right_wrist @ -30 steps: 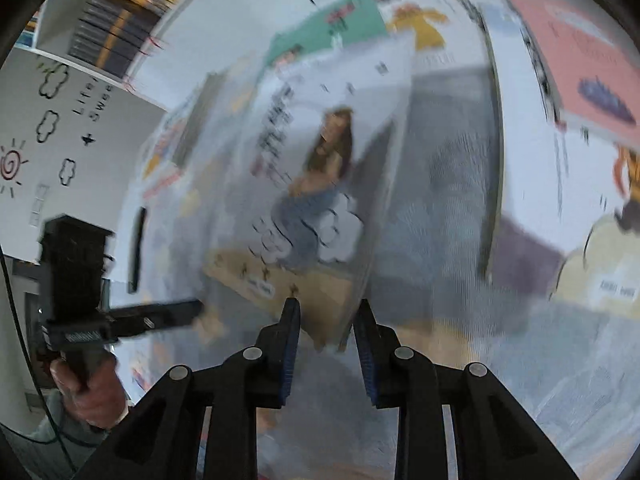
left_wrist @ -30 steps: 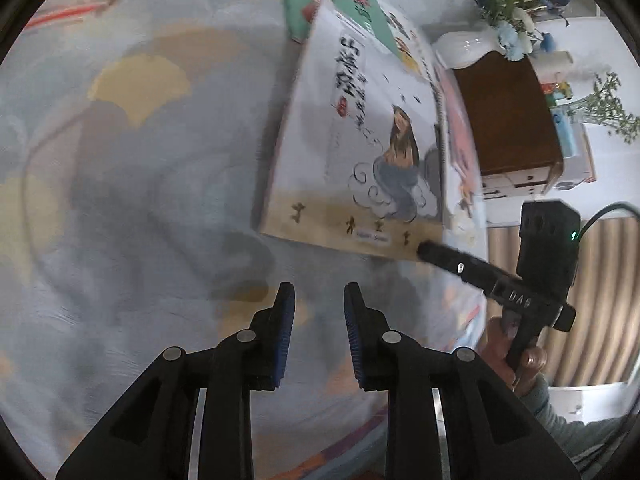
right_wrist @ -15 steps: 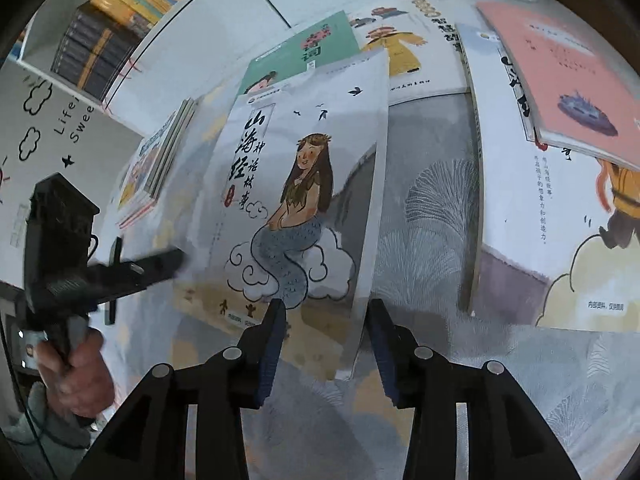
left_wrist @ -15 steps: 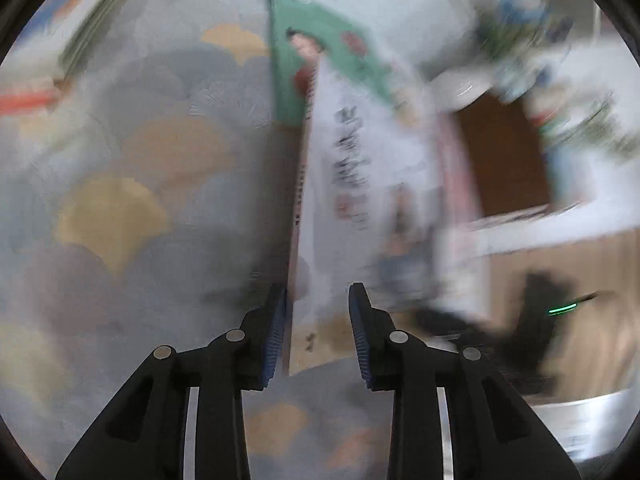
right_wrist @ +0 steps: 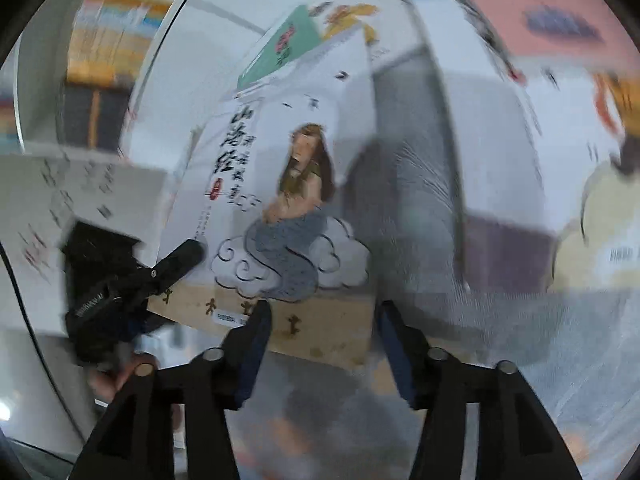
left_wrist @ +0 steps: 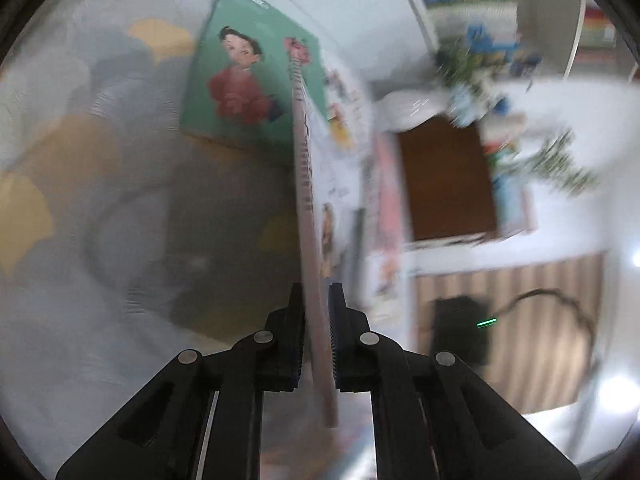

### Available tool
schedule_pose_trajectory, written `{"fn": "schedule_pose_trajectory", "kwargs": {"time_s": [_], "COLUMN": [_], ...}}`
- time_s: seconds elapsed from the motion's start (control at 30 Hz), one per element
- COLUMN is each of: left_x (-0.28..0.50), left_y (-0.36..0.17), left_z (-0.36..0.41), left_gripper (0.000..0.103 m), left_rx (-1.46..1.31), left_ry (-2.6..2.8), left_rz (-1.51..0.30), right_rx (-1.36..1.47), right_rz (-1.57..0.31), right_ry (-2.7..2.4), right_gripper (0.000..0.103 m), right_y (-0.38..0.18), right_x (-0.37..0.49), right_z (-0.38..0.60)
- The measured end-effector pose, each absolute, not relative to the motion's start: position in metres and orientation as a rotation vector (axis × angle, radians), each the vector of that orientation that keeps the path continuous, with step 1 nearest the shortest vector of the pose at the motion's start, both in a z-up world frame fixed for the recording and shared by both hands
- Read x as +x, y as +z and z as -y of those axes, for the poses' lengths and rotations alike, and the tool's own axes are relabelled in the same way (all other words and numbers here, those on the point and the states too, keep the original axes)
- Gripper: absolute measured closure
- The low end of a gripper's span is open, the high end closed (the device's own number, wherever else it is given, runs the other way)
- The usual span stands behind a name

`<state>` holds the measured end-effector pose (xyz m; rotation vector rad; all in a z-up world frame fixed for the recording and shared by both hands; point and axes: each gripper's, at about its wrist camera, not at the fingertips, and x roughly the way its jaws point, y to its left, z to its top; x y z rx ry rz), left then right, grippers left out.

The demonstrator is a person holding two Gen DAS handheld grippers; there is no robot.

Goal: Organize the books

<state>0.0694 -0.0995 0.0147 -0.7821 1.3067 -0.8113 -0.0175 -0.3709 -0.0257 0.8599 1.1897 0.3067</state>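
The left tool is seen fully closed on the near edge of the white mermaid book, both pads pressed against its faces. In the left wrist view the book is presented edge-on, tilted up off the patterned cloth and running away from the tool toward the far side. From the right wrist view the same left tool is observed gripping the book's lower left edge, with a hand partly visible beneath it.

The right tool is recorded with its jaws parted and opening. The sandy lower margin of the white mermaid book appears between the fingers, but the pads are not seen pressing on it; the book is no longer gripped on this side.

Beyond the held book, a green book with a figure in red is noted lying flat on the cloth at the far side, its right edge hidden behind the raised book. In the right wrist view further books are noted to the right: a pink book at the far right and a book with a pale yellow shape and barcode nearer, both blurred.

To the right in the left wrist view a brown wooden surface, a white vase with blue flowers and a striped curtain are made out, heavily blurred. Shelved books are visible at far left in the right wrist view.
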Motion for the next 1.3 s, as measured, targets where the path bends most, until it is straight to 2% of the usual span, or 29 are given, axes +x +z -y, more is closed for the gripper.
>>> {"fn": "schedule_pose_trajectory", "kwargs": {"time_s": [0.13, 0.3, 0.33, 0.37, 0.47, 0.6, 0.73, 0.9, 1.07, 1.3], "left_x": [0.081, 0.081, 0.077, 0.075, 0.067, 0.051, 0.041, 0.036, 0.043, 0.085], "left_y": [0.022, 0.01, 0.01, 0.01, 0.019, 0.039, 0.053, 0.08, 0.108, 0.12], "left_z": [0.103, 0.097, 0.093, 0.095, 0.087, 0.082, 0.054, -0.004, -0.072, -0.147], "left_gripper": [0.095, 0.095, 0.095, 0.095, 0.097, 0.097, 0.094, 0.094, 0.094, 0.094], "left_rx": [-0.848, -0.971, -0.972, -0.956, -0.774, -0.61, -0.641, -0.704, -0.713, -0.676], "left_ry": [-0.872, -0.88, -0.875, -0.867, -0.803, -0.79, -0.79, -0.729, -0.648, -0.547], "left_rz": [-1.299, -1.339, -1.341, -1.342, -1.32, -1.25, -1.185, -1.08, -0.964, -0.876], "right_rx": [1.077, 1.214, 1.228, 1.219, 1.023, 0.681, 0.433, 0.3, 0.228, 0.198], "right_rz": [-1.124, -1.058, -1.048, -1.041, -1.05, -1.083, -1.071, -1.024, -0.979, -0.973], "right_ry": [0.363, 0.44, 0.445, 0.446, 0.392, 0.358, 0.405, 0.489, 0.591, 0.657], "right_gripper": [0.048, 0.048, 0.059, 0.064, 0.076, 0.077, 0.077, 0.077, 0.076, 0.074], "right_y": [-0.039, -0.048, -0.047, -0.046, -0.024, 0.014, 0.049, 0.08, 0.107, 0.108], "right_x": [-0.026, -0.011, -0.007, -0.006, -0.007, -0.009, -0.011, -0.001, 0.045, 0.11], "right_z": [0.396, 0.393, 0.388, 0.386, 0.371, 0.336, 0.299, 0.249, 0.173, 0.086]}}
